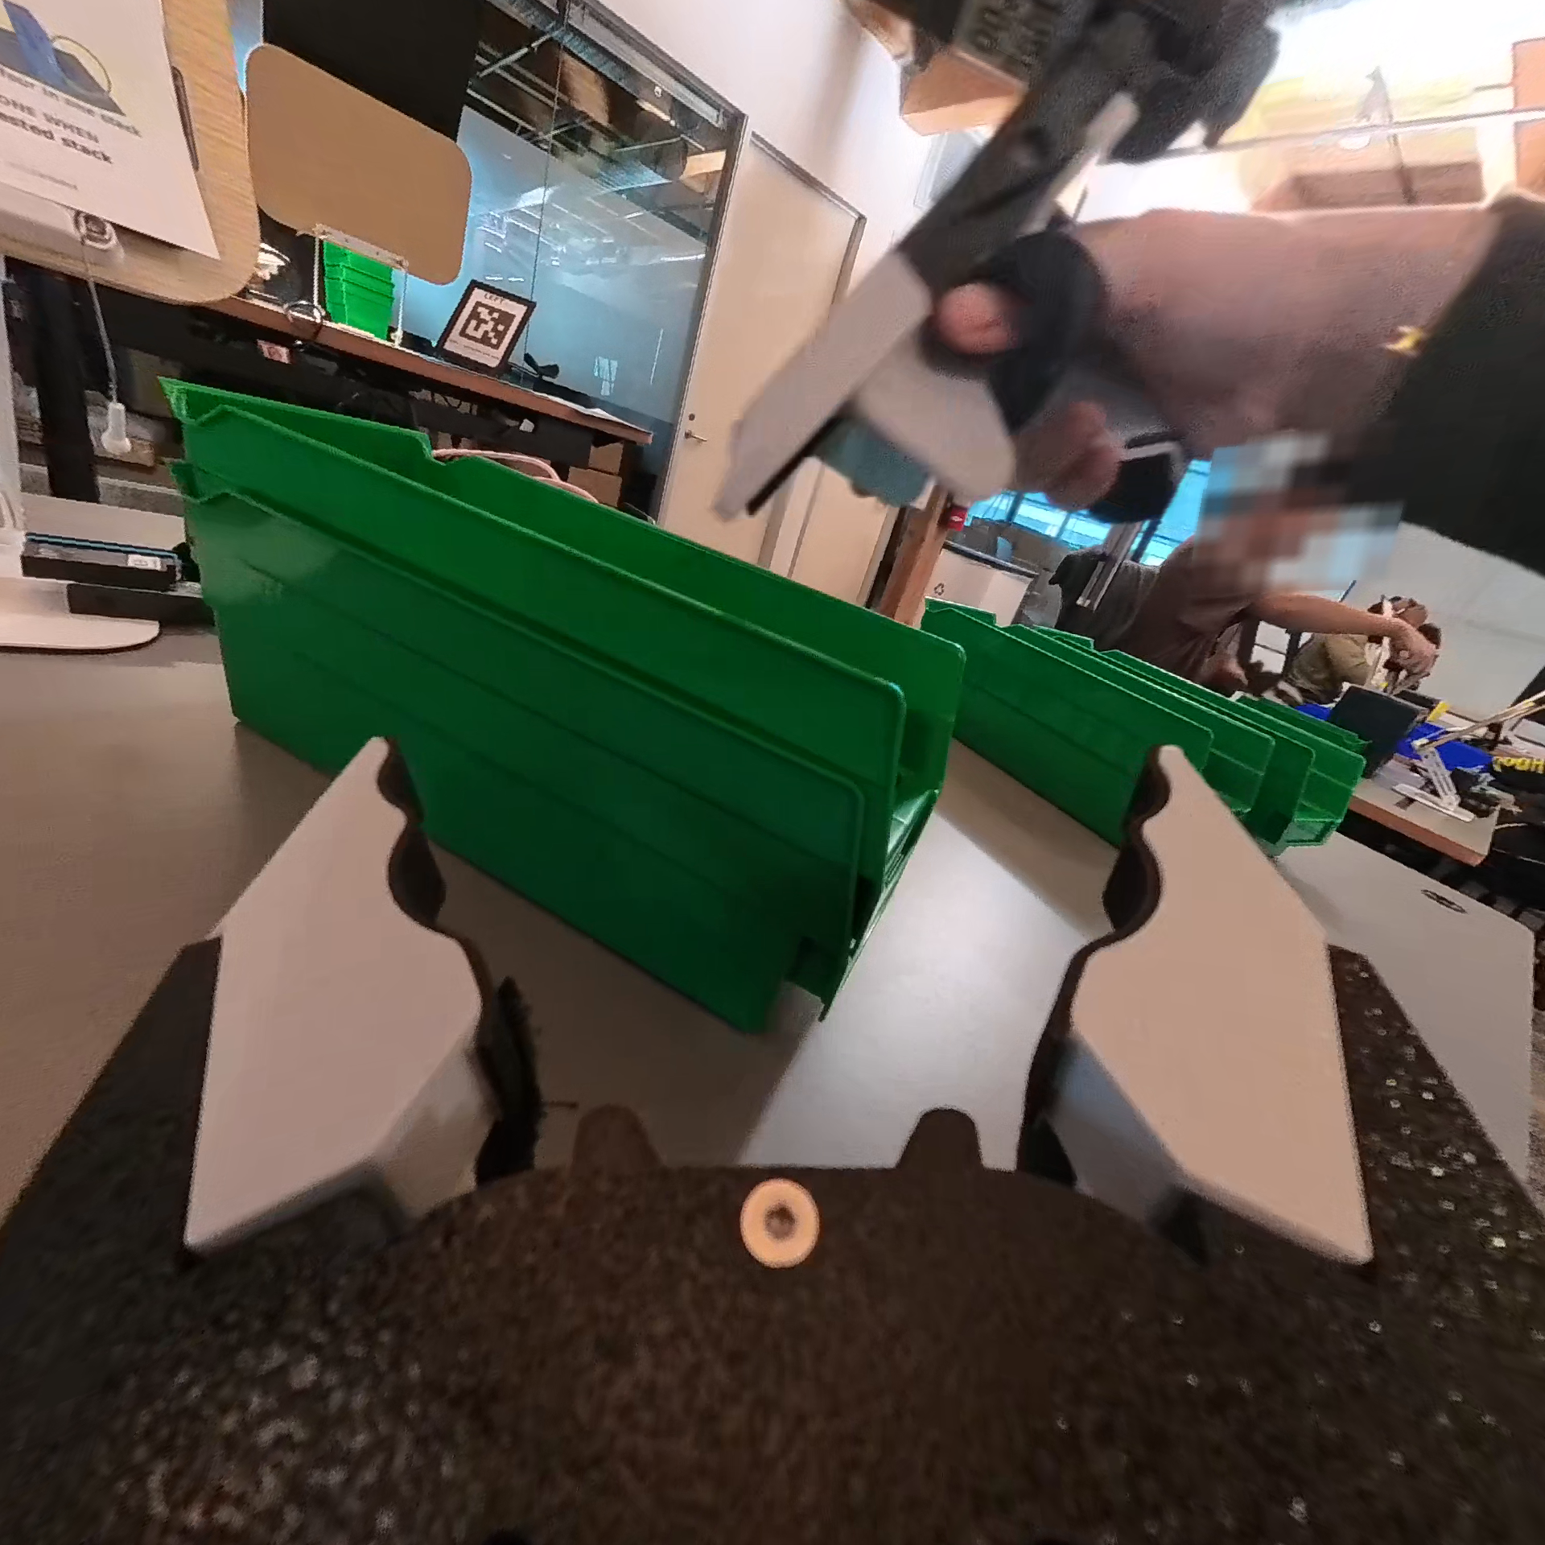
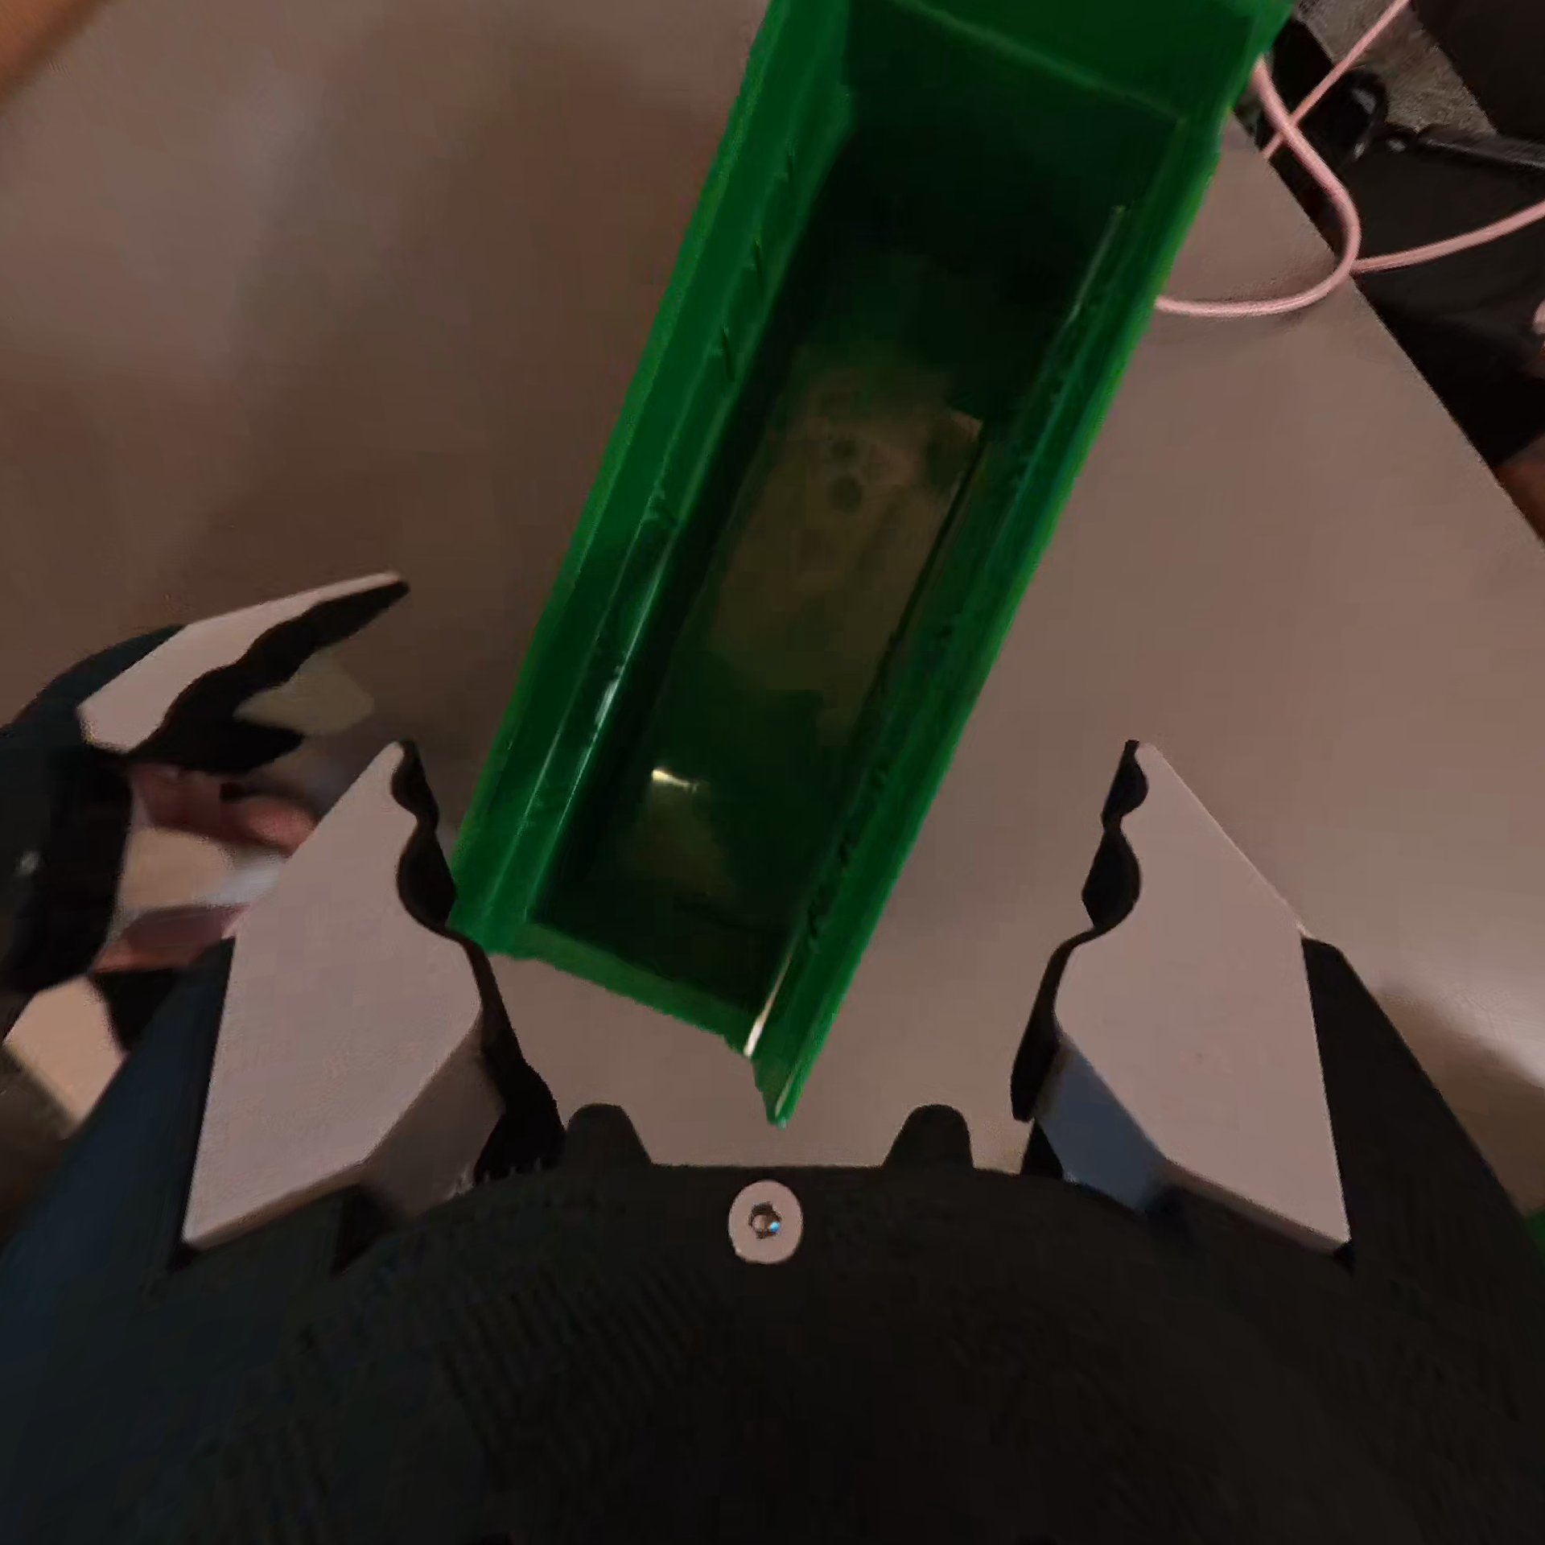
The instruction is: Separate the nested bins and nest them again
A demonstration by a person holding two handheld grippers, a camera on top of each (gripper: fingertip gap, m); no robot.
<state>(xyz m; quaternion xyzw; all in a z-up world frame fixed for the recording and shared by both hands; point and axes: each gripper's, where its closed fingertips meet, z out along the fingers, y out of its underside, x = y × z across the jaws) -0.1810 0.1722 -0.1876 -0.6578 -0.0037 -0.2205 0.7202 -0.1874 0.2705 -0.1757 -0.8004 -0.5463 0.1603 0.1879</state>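
Note:
A stack of nested green bins [image 1: 585, 711] stands on the grey table [image 1: 125, 794], its long side running away from me. My left gripper [image 1: 777, 761] is open and empty, low over the table at the stack's near end, and does not touch it. My right gripper [image 2: 769, 752] is open and empty above the stack's near end, looking down into the top green bin [image 2: 836, 543]. In the left wrist view the right gripper [image 1: 777, 468] hangs blurred above the stack, held by a hand. The left gripper [image 2: 368, 644] shows at the left of the right wrist view.
A second group of green bins [image 1: 1129, 736] stands to the right on the same table. A white monitor base [image 1: 50, 610] sits at far left. A pink cable [image 2: 1254, 301] lies past the stack's far end. People sit at a distant table [image 1: 1338, 652].

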